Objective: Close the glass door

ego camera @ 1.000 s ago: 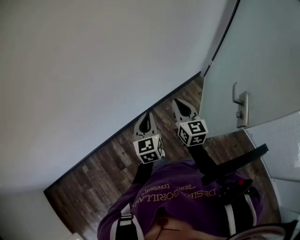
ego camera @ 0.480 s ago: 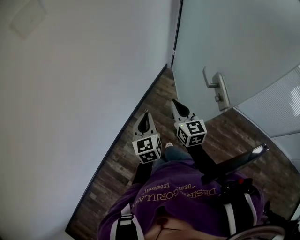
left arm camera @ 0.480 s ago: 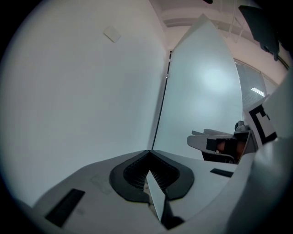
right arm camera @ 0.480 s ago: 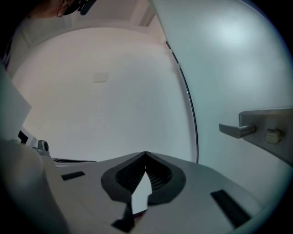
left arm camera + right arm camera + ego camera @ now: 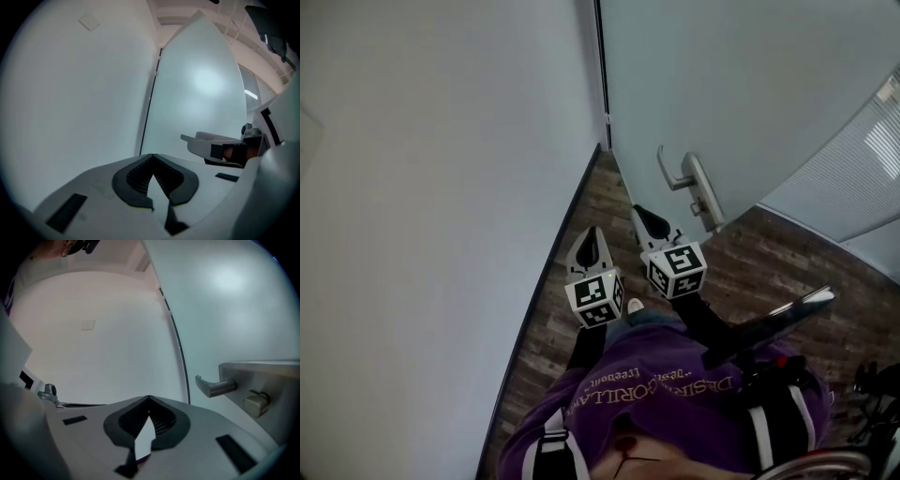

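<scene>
The frosted glass door (image 5: 750,103) stands ahead on the right, its hinge edge (image 5: 602,84) against the white wall. A metal lever handle (image 5: 677,178) sits on it above a lock plate (image 5: 706,204). In the head view my right gripper (image 5: 639,212) points at the door just below and left of the handle, apart from it, jaws shut and empty. My left gripper (image 5: 591,234) is beside it nearer the wall, also shut and empty. The right gripper view has the handle (image 5: 213,386) to the right of the closed tips (image 5: 149,397). In the left gripper view the tips (image 5: 152,155) meet before the door (image 5: 197,93).
A white wall (image 5: 441,187) with a dark skirting (image 5: 546,281) runs along the left. Dark wood floor (image 5: 750,262) lies below. A striped frosted glass panel (image 5: 862,159) stands at the right. A shoe tip (image 5: 635,306) and purple shirt show beneath the grippers.
The view has swung towards the door. Handle and door edge have shifted from the right side to the upper middle, and both shut grippers now point at the door near the handle.
</scene>
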The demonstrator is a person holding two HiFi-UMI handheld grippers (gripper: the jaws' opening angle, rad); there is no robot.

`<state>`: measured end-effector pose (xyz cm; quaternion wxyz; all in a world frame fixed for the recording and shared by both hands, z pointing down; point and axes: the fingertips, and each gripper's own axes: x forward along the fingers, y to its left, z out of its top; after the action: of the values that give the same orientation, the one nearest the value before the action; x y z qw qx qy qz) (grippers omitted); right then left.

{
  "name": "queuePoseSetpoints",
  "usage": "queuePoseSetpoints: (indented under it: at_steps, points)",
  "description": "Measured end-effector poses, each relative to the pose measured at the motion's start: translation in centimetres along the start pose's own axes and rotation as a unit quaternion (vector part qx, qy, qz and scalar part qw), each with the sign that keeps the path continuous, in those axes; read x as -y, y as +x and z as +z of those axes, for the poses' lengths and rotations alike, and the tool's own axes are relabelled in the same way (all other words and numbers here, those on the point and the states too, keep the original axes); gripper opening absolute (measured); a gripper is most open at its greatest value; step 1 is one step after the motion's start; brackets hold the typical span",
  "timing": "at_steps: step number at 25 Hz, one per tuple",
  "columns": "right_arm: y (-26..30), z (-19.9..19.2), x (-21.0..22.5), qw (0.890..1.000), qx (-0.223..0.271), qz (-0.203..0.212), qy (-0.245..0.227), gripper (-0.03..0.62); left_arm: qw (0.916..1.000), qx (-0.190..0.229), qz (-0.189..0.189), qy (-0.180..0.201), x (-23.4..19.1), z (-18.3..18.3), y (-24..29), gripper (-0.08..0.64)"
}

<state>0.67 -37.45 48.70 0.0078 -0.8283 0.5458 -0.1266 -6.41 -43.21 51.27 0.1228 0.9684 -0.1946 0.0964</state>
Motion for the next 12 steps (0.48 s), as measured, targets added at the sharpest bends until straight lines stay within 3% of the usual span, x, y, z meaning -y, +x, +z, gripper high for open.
queuePoseSetpoints:
  at_steps: [12]
  points:
    - [-2.5, 0.1, 6.0, 0.995, 0.012, -0.101, 0.025, -0.009, 0.9933, -0.027, -0.11, 0.023, 5.8, -0.2, 4.7, 0.0]
